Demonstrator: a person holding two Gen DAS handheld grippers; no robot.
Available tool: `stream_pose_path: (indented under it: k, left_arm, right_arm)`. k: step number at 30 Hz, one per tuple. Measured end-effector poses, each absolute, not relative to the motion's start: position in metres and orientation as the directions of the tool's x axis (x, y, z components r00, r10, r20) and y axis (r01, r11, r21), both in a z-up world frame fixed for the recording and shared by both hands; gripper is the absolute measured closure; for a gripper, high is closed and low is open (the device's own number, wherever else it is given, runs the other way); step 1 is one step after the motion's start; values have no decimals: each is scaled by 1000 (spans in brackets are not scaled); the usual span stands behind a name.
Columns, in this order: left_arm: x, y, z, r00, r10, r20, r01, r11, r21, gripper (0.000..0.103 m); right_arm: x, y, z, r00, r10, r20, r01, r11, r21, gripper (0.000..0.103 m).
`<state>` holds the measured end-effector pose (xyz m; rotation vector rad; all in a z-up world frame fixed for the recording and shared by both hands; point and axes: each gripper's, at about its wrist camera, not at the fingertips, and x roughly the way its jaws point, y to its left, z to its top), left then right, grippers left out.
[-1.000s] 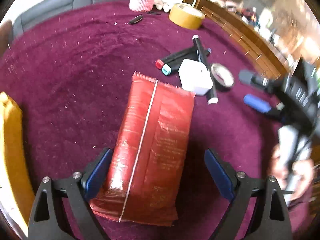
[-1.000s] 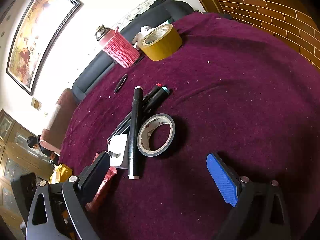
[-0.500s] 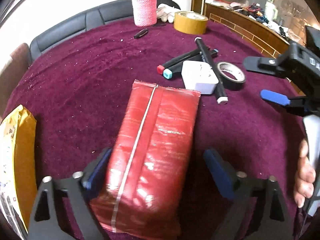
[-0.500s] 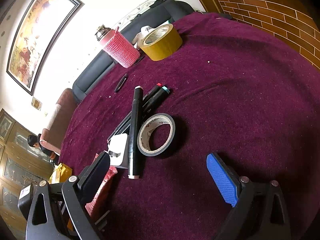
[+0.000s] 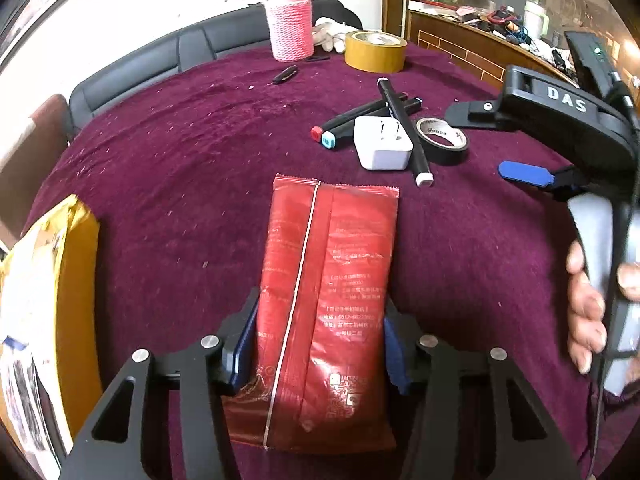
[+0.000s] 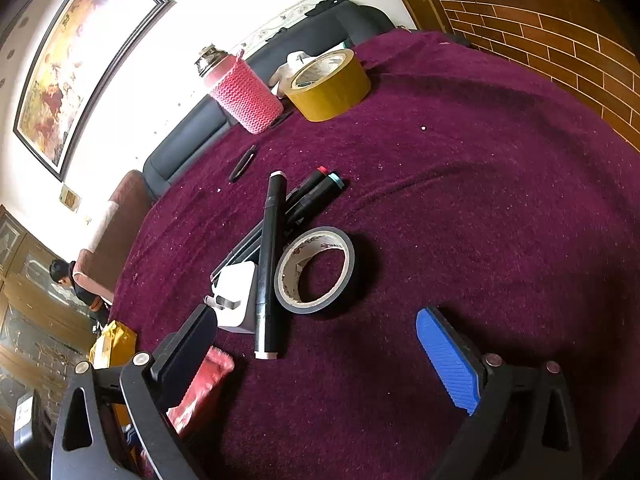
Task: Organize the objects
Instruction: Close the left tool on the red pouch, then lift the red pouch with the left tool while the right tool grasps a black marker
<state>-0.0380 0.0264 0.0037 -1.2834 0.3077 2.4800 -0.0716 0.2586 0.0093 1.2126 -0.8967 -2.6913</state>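
Red packet [image 5: 324, 304] clamped in left gripper [image 5: 316, 344] (seam up), right gripper [image 6: 320, 360] agape

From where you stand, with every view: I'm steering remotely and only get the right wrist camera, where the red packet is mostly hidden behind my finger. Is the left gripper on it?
Observer: Yes. The left gripper is shut on the red packet, pads on both long edges near its lower half.
Operator: Which face is up?
Observer: The seamed, printed back.
Operator: Anything left of it?
Observer: A yellow bag, apart from the packet.
Operator: My gripper?
Observer: The right gripper is open beside the black tape roll.
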Motion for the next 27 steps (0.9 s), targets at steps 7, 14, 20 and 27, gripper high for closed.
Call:
stream_pose_path:
  k: [7,14,20,27]
  left_arm:
    - [-3,-8,22,-544,268,-795,-346,-935,-78,52]
    - [29,-46,49,-579,349,-737,-341,-925,-170,51]
    - [51,-63,60,-619,371,-693,-381,-913,-148,51]
    - [54,-80,54,-598,406,-691,-367,-905,-213,51]
  right_arm:
    - [-69,264,7,-710,-290,-642,-184,-803,566,1]
    - [-65,270,10,-720,-245,-649,-235,-794,561,1]
    - [-83,253,34,-689,-242,-683,-194,-846,496,1]
    - [-127,224,50,-631,-176,-756,-155,-925,345,11]
